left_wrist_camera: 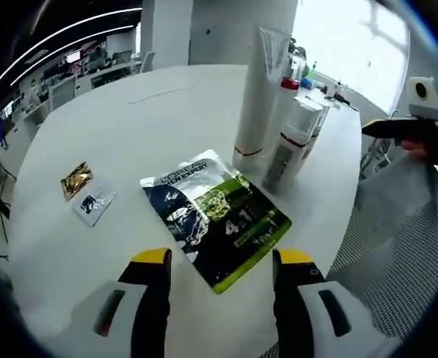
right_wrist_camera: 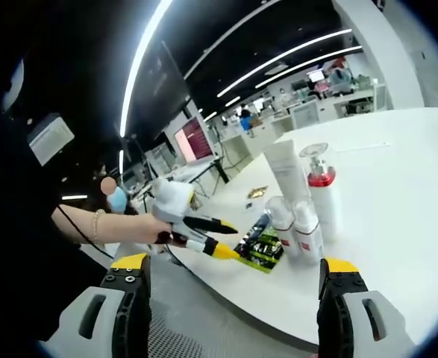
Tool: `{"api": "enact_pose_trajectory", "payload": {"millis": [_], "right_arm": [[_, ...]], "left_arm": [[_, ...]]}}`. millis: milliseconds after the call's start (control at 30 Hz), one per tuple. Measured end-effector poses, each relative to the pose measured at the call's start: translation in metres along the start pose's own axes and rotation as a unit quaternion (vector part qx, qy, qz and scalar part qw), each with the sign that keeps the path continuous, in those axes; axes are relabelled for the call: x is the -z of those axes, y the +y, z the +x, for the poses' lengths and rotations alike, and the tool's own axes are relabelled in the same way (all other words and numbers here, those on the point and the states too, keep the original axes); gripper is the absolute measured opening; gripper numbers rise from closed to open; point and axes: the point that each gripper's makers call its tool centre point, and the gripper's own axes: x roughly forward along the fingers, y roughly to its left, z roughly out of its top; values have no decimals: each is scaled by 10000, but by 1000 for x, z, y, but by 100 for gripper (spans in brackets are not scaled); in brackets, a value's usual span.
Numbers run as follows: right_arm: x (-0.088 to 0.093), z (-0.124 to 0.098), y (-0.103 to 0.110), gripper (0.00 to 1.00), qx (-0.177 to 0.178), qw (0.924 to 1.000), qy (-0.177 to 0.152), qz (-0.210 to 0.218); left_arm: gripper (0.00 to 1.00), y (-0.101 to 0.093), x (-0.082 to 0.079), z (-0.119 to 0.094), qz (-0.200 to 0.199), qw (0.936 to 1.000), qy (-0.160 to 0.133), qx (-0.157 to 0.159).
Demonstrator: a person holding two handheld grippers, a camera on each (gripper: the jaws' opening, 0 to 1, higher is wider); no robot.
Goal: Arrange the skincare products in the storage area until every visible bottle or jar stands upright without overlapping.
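Standing stock: you have a tall white tube (left_wrist_camera: 257, 89) upright on the round white table (left_wrist_camera: 129, 127), with two white spray bottles (left_wrist_camera: 293, 142) just beside it and a red-capped pump bottle (right_wrist_camera: 323, 195) at the same cluster; all four appear upright.
Flat stock: the L'Oréal Men Expert sachet (left_wrist_camera: 217, 216) lies flat near the table edge, just in front of your left gripper (left_wrist_camera: 219, 272); a gold sachet (left_wrist_camera: 77, 179) and a silver sachet (left_wrist_camera: 94, 201) lie touching each other, well apart from the bottles.
Left gripper: jaws spread wide, nothing between them.
Right gripper (right_wrist_camera: 233, 280): jaws apart and empty, held off the table edge.
Progress: bottles look settled; you probably still need to deal with the sachets, which cannot stand.
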Motion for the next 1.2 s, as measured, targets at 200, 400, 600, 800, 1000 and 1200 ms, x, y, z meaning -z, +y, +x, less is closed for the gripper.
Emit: {"api": "enact_pose_trajectory", "payload": {"millis": [200,400,600,800,1000,1200], "right_arm": [[3,0,0,98,-6,10000,62,-75],[5,0,-3,98,-8,9999,111,-101],[6,0,-2,98,6,9998,122,-144],[6,0,-2,98,48,9998,116,-166],[6,1,-3,99,55,9997,128,-181],[8,3,-6,99,65,9997,142,-162]], "left_arm": [[61,0,7,-18,-169,9998,91,53],[70,-6,7,-35,-349,9993,-6,142],[76,-7,13,-49,-393,9991,-55,146],[84,-8,9,-61,-300,9992,-223,112],[90,-15,-8,-76,-347,9978,-537,157],[95,-29,-18,-92,-530,9952,-782,261]]}}
